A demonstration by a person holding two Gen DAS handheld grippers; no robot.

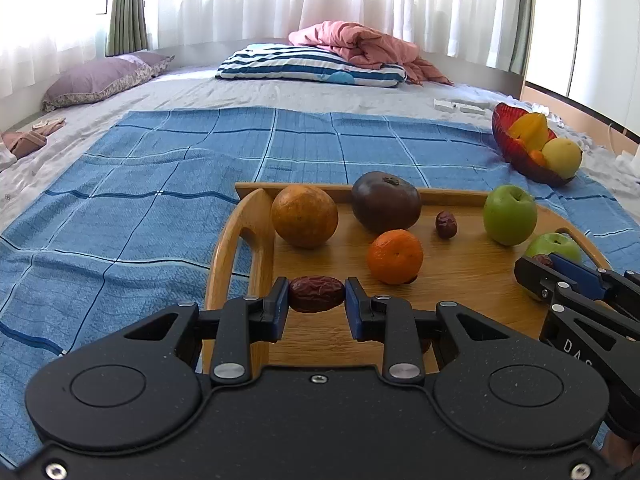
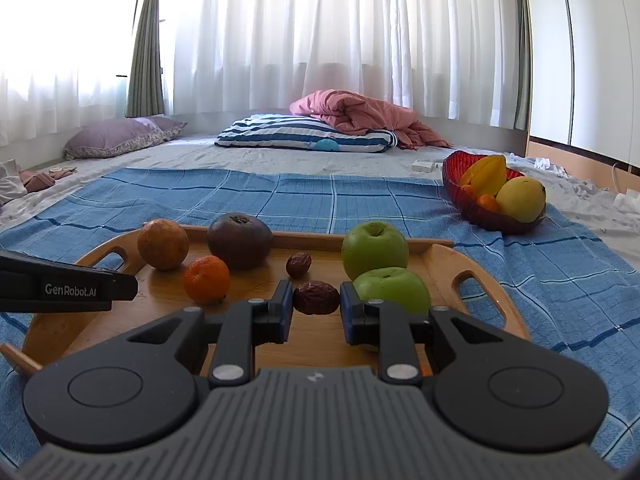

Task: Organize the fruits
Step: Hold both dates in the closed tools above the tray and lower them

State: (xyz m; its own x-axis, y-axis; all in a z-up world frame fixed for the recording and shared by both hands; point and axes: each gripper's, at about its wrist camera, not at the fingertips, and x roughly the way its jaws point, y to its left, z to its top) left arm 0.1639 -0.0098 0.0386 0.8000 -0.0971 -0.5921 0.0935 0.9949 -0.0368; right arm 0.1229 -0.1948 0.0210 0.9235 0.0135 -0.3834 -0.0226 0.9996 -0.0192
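A wooden tray [image 1: 256, 216] [image 2: 480, 276] lies on a blue checked cloth. On it are a large orange [image 1: 305, 216], a dark purple fruit [image 1: 386, 201], a small mandarin [image 1: 395, 256], a loose red date [image 1: 446, 224] and two green apples [image 1: 510, 214] [image 2: 392, 290]. My left gripper [image 1: 317, 294] is shut on a red date [image 1: 317, 294] just above the tray's near left part. My right gripper [image 2: 316, 298] is shut on another red date [image 2: 316, 298] beside the nearer green apple. The right gripper also shows at the right edge of the left wrist view [image 1: 560, 272].
A red glass bowl [image 1: 516, 148] [image 2: 480, 210] with a starfruit, a yellow fruit and small oranges stands at the far right on the cloth. Behind are a striped pillow [image 1: 312, 66], a pink blanket, a purple pillow and curtains.
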